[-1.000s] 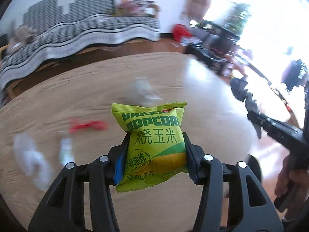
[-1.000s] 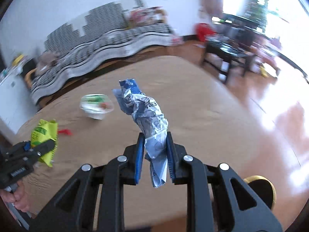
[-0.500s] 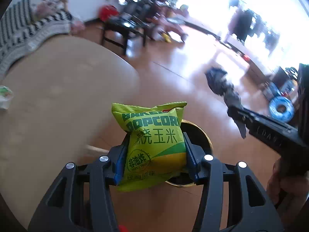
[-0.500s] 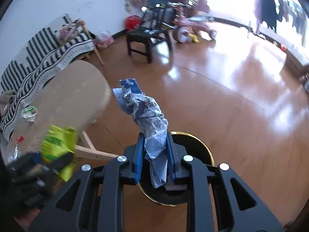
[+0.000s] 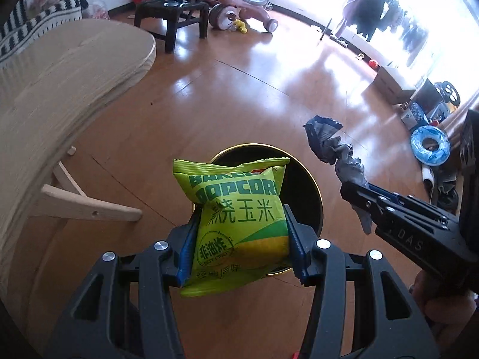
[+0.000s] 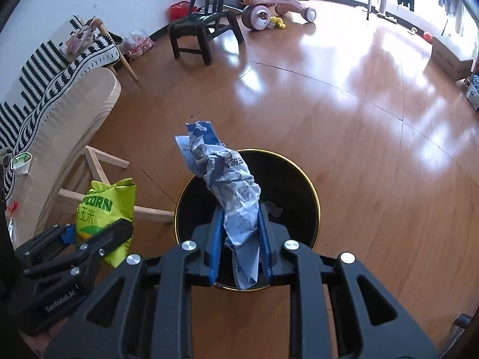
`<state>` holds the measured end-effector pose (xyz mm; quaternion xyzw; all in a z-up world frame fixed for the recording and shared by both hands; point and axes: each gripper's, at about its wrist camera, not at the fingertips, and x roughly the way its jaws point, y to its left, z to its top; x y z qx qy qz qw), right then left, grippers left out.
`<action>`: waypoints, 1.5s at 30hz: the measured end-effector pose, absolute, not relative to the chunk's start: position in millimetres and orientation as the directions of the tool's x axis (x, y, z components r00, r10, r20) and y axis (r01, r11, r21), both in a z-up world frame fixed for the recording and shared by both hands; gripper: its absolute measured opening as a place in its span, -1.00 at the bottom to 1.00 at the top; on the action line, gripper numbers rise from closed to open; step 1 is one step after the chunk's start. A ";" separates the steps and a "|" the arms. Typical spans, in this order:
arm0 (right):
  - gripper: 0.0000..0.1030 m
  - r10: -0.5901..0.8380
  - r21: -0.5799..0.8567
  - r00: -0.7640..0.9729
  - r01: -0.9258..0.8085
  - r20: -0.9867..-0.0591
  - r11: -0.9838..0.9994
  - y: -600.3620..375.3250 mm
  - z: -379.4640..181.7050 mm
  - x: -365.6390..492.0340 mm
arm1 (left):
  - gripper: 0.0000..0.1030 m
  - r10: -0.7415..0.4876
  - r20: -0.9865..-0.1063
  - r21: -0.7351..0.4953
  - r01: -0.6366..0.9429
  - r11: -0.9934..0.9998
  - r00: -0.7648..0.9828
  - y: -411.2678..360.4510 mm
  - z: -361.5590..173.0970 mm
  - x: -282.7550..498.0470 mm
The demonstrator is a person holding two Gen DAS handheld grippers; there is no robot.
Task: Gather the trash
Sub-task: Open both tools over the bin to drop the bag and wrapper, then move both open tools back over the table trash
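Observation:
My left gripper (image 5: 241, 239) is shut on a green-yellow popcorn bag (image 5: 239, 218), held upright over the near rim of a black bin with a gold rim (image 5: 314, 191) on the floor. My right gripper (image 6: 241, 242) is shut on a crumpled blue-and-white wrapper (image 6: 230, 191), which sticks up above the same bin (image 6: 299, 191). In the right wrist view the left gripper (image 6: 89, 236) with the popcorn bag (image 6: 101, 209) sits left of the bin. In the left wrist view the right gripper (image 5: 356, 191) and its wrapper (image 5: 338, 155) are to the right.
A round light-wood table (image 5: 60, 89) with wooden legs (image 6: 98, 164) stands left of the bin; a small cup (image 6: 21, 161) and red scrap lie on it. A dark chair (image 6: 206, 30), a pink ride-on toy (image 6: 269, 9) and a striped sofa (image 6: 45, 68) stand farther off on the wooden floor.
Both grippers have swung away from the tabletop and down to the floor bin, carrying the popcorn bag and the wrapper. The bin now lies right under both loads.

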<state>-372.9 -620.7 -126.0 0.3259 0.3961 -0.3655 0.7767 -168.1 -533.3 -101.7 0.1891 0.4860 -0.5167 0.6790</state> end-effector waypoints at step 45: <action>0.09 -0.351 0.183 0.431 0.808 -0.831 0.560 -626.2 -93.9 -344.8 | 0.54 -0.550 -0.834 -0.271 0.831 0.485 0.049 -525.5 -79.9 -134.5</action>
